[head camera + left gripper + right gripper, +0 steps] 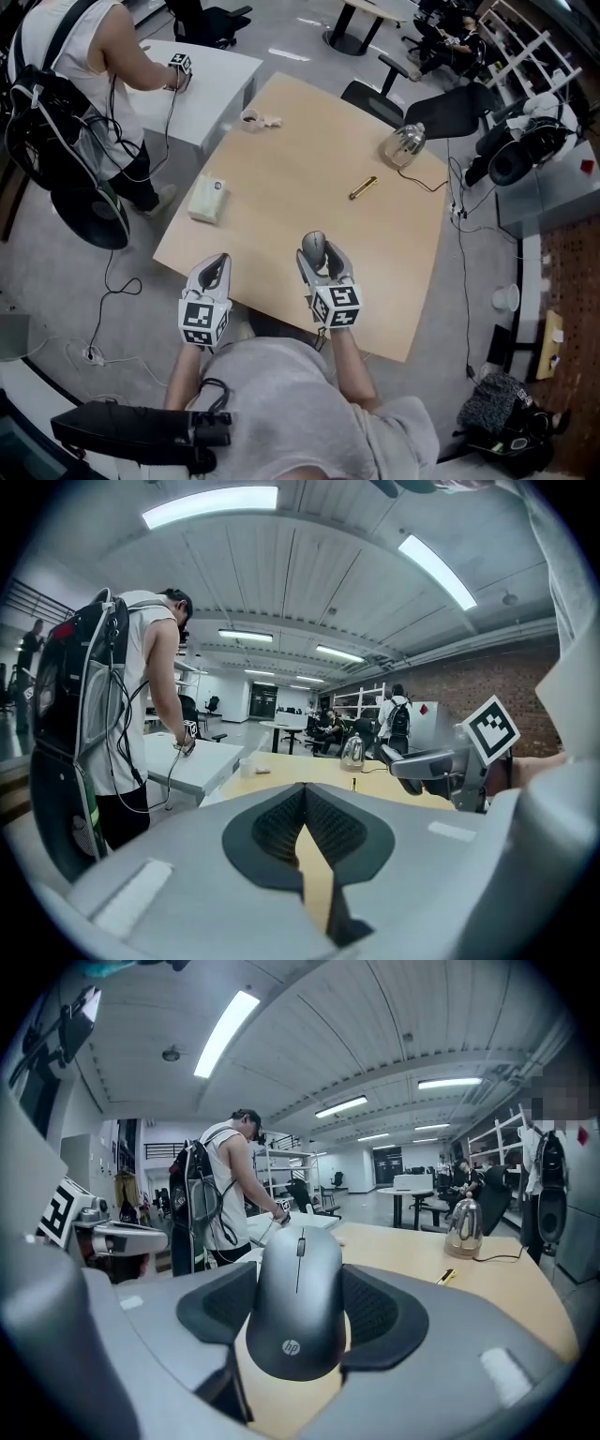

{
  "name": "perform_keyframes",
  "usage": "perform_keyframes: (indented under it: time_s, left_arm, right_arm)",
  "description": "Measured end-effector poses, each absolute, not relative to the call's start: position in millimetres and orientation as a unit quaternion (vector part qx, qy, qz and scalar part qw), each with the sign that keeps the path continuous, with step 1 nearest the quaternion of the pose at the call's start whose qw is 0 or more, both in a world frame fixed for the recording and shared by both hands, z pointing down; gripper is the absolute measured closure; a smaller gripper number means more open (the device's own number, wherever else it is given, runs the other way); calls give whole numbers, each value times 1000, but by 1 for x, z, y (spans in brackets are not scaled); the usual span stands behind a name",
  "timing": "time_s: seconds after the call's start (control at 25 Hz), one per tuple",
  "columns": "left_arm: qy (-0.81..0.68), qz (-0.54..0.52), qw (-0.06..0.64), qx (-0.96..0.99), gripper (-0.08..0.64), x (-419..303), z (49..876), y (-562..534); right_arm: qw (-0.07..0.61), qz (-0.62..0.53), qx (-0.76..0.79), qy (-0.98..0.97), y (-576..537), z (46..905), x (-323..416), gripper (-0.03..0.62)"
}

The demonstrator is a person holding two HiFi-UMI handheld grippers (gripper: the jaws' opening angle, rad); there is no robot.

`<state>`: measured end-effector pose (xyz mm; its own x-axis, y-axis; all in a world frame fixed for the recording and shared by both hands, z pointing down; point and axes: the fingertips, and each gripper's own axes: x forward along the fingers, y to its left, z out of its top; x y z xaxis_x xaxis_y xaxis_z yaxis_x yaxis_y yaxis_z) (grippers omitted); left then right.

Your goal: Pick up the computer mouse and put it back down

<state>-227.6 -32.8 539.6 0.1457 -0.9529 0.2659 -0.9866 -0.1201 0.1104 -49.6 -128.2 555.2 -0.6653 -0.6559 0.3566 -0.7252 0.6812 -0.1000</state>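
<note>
Jaws of the right gripper (300,1312) clamp the computer mouse (314,247), lower centre, over the table (309,159). The left gripper (305,829) is closed, empty. A slow, level descent suits; release only once it is seated.

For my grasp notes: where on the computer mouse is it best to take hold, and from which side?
Grip the computer mouse by its two long flanks, coming from the logo end. Its body is narrow and domed on top; the fingers of the right gripper clamp it this way.
</note>
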Motion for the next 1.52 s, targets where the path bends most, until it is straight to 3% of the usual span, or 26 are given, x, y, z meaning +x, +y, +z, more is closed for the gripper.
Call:
perform_keyframes:
  time_s: [1.52]
  left_arm:
    - [-631, 61, 112, 766, 540, -211, 527, -26]
  right_arm:
    - [101, 130, 424, -891, -85, 536, -15, 301]
